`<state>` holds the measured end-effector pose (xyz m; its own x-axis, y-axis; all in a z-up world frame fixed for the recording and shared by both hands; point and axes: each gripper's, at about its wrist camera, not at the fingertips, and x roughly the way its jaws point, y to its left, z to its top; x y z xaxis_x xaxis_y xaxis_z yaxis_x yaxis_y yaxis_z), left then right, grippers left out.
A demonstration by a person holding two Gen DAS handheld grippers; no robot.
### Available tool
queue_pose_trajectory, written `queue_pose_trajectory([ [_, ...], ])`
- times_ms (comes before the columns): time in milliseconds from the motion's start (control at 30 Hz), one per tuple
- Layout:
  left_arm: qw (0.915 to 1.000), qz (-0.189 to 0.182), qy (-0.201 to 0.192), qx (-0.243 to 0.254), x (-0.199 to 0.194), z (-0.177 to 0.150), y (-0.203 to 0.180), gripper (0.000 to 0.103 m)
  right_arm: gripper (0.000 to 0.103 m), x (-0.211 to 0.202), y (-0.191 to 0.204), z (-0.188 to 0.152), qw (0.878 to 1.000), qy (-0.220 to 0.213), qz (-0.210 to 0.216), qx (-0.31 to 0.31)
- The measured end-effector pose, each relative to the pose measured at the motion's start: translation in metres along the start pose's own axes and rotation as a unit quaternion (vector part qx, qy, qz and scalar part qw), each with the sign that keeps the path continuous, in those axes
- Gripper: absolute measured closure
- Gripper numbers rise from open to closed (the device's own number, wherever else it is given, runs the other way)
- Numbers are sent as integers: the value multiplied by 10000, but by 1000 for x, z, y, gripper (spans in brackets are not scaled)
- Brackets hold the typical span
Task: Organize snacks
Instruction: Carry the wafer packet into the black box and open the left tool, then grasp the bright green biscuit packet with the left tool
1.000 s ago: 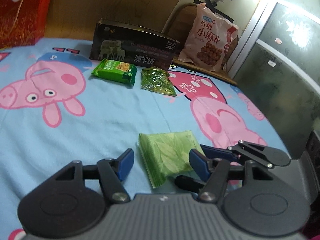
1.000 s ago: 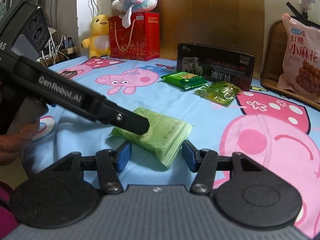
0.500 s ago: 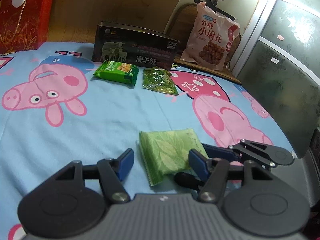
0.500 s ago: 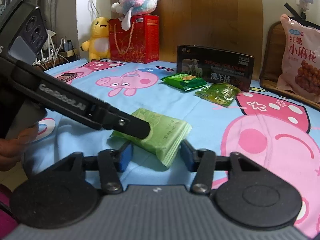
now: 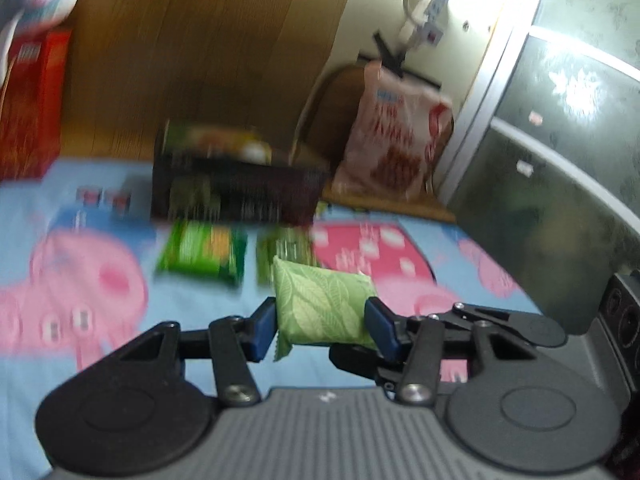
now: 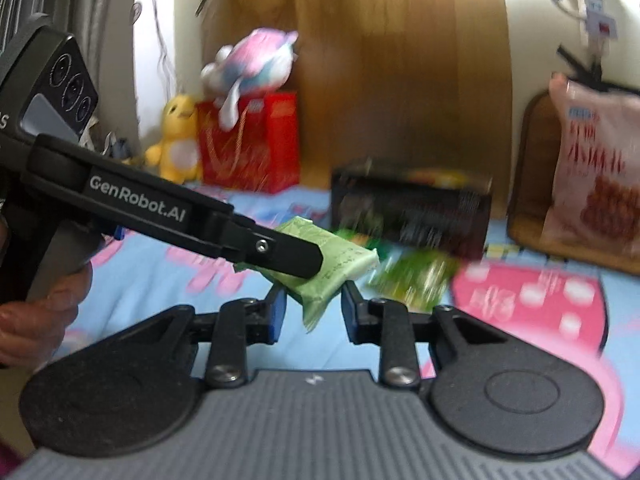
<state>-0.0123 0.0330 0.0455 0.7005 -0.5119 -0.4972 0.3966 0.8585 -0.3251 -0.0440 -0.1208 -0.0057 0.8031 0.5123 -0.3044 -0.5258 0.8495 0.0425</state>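
Between my two tongs, the pale green packet (image 5: 324,306) now hangs above the bed sheet (image 5: 120,360). A second ago it lay flat on the sheet, with both pairs of tongs wide open on either side of it. My left tongs (image 5: 320,330) have since closed in, and their blue pads touch the packet's two sides, so I read them as gripping it. My right tongs (image 6: 310,310) have narrowed too, with the packet's near corner between the pads, but I can't tell for sure whether they pinch it or only bracket it. In the right view, the left tongs' black finger (image 6: 280,254) lies across the packet's top.

Heavy blur in the background of both views suggests a fast move. The packet has come up and forward: it now overlaps the crinkly green bag (image 5: 286,254) in the left view, with the green biscuit pack (image 5: 200,252) just left of that. The dark box (image 5: 236,188) behind them now looks open on top, with coloured things inside, too blurred to name. The big pink bag (image 5: 394,148) leans at the back right.

My judgement: the pick is done and the carry is under way, likely toward the box or the other green snacks. The packet is soft and held only by its edges, so it may slip or fold.
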Motion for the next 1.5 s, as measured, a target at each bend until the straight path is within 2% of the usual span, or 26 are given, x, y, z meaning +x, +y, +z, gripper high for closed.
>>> queue_pose_trajectory([
  [233, 9988, 175, -447, -32, 48, 84, 24, 56, 70, 62, -46, 59, 9992, -322, -227, 9],
  [267, 9983, 240, -523, -44, 56, 97, 29, 53, 70, 75, -53, 67, 9990, -363, -247, 30],
  [300, 9977, 331, -596, -40, 66, 108, 34, 43, 67, 88, -58, 75, 9989, -388, -258, 51],
  [367, 9961, 637, -610, -79, 89, 126, 46, 32, 59, 117, -67, 87, 9993, -278, -235, 103],
  [433, 9942, 947, -459, -215, 103, 135, 58, 38, 58, 130, -76, 89, 9985, -227, -431, 232],
  [467, 9938, 971, -438, -326, 103, 135, 64, 40, 58, 126, -82, 88, 9978, -268, -474, 375],
  [567, 9939, 636, -693, -580, 79, 117, 81, 39, 59, 97, -100, 67, 9943, -477, -381, 878],
  [667, 9924, 556, -704, -839, 63, 91, 97, 39, 58, 77, -119, 37, 9888, -231, -461, 1400],
  [733, 9921, 474, -573, -1013, 62, 73, 105, 39, 59, 73, -130, 18, 9826, 65, -498, 1789],
  [833, 9918, 556, -336, -1100, 70, 56, 111, 39, 59, 68, -136, -5, 9747, 322, -546, 2145],
  [1033, 9903, 512, 66, -1290, 82, 37, 120, 39, 58, 86, -138, -5, 9668, 496, -422, 2472],
  [1167, 9910, 614, 187, -1172, 88, 32, 114, 39, 57, 93, -130, 2, 9669, 492, -377, 2475],
  [1267, 9890, 616, 251, -1320, 90, 27, 117, 39, 57, 90, -109, 11, 9708, 420, 131, 2357],
  [1300, 9887, 614, 247, -1348, 91, 27, 117, 40, 57, 93, -102, 12, 9706, 503, 357, 2326],
  [1367, 9886, 613, 246, -1356, 91, 27, 117, 40, 57, 103, -86, 12, 9727, 749, 538, 2129],
  [1433, 9890, 557, 293, -1338, 92, 26, 113, 45, 57, 118, -72, 8, 9747, 1057, 591, 1881],
  [1500, 9901, 421, 422, -1271, 93, 23, 102, 53, 60, 124, -58, 6, 9788, 1072, 660, 1617],
])
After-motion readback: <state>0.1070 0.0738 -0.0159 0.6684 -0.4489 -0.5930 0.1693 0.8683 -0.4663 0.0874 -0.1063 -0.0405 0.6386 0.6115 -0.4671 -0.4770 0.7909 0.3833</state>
